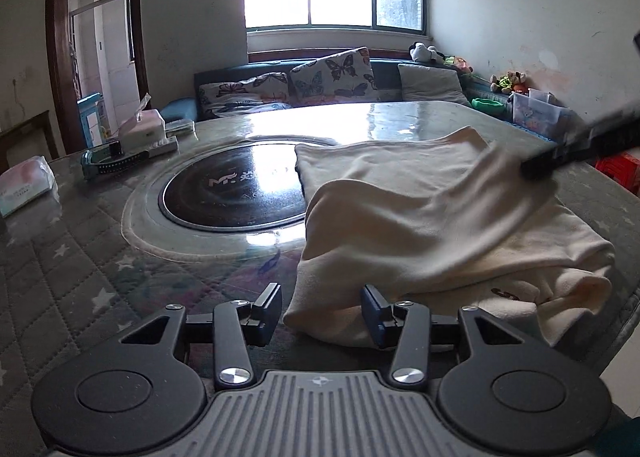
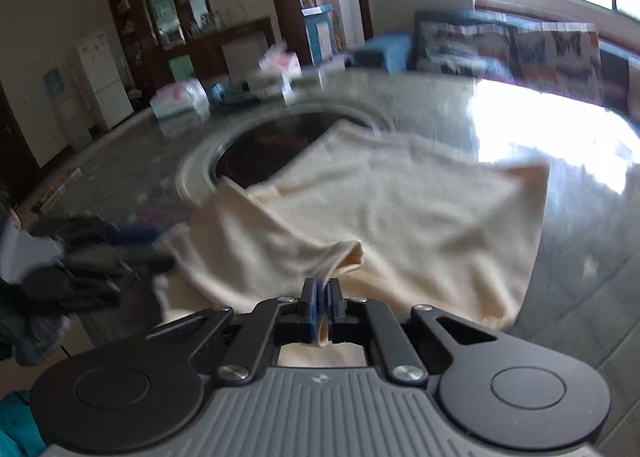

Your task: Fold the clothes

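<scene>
A cream garment (image 1: 420,209) lies partly folded on the right half of the glass-topped table (image 1: 80,257), with its far edge over the round black hotplate (image 1: 236,193). My left gripper (image 1: 321,293) is open, and the garment's near corner lies between its fingers without being pinched. My right gripper (image 2: 322,285) is shut on a fold of the cream garment (image 2: 400,209) and holds it raised above the layer below. In the left wrist view the right gripper (image 1: 580,149) shows as a dark blur at the upper right. The left gripper (image 2: 120,245) appears blurred at the left of the right wrist view.
Tissue packs (image 1: 28,185), a tissue box (image 1: 142,125) and a power strip (image 1: 116,159) sit along the table's left side. A sofa with butterfly cushions (image 1: 332,73) stands behind the table under the window. A red stool (image 1: 620,169) is beyond the right edge.
</scene>
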`<state>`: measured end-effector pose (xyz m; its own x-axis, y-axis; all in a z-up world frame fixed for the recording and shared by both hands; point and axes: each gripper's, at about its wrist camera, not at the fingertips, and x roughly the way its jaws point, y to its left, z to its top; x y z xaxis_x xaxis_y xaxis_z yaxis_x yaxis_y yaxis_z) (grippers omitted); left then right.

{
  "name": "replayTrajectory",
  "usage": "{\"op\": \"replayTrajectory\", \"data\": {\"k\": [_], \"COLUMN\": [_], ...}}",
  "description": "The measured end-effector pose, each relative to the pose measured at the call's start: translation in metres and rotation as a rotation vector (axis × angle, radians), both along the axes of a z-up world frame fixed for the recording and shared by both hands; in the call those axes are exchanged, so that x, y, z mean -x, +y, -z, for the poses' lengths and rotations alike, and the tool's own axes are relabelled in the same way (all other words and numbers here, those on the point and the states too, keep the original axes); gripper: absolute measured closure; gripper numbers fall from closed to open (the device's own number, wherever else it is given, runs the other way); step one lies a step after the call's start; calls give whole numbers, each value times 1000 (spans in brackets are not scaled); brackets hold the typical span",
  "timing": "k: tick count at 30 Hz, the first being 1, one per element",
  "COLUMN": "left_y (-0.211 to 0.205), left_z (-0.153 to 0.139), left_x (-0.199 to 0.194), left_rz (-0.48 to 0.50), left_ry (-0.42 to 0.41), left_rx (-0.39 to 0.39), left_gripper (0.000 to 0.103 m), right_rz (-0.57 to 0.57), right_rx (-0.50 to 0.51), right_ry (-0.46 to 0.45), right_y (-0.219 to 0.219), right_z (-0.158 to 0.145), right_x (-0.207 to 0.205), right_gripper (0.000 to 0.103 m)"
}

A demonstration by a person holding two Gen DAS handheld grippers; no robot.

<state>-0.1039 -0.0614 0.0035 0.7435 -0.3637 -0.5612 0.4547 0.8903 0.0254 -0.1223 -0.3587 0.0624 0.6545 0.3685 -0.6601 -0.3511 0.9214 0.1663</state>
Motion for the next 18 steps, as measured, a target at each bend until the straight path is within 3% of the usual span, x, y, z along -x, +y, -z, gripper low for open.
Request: {"op": "replayTrajectory", "data": {"k": [7,10,16,18], "left_y": [-3,-7,-4,-1], "left_z": [1,2,0,-1], "left_x": [2,6,12,14], "left_rz": [3,8,15,15], "left_ry": [-13,-42,-66,-71], "left_rx": [4,-32,-39,-33], "left_gripper": [56,58,88,90], "right_rz": [-60,-73,-38,-13], "right_rx": [43,64,91,97], "right_ry": [-204,-257,-268,-231], "right_y": [23,32,26,19], "right_z": [-76,-96,-102,-92], "right_x": [4,1,7,10], "right_gripper": [99,99,99,99]}}
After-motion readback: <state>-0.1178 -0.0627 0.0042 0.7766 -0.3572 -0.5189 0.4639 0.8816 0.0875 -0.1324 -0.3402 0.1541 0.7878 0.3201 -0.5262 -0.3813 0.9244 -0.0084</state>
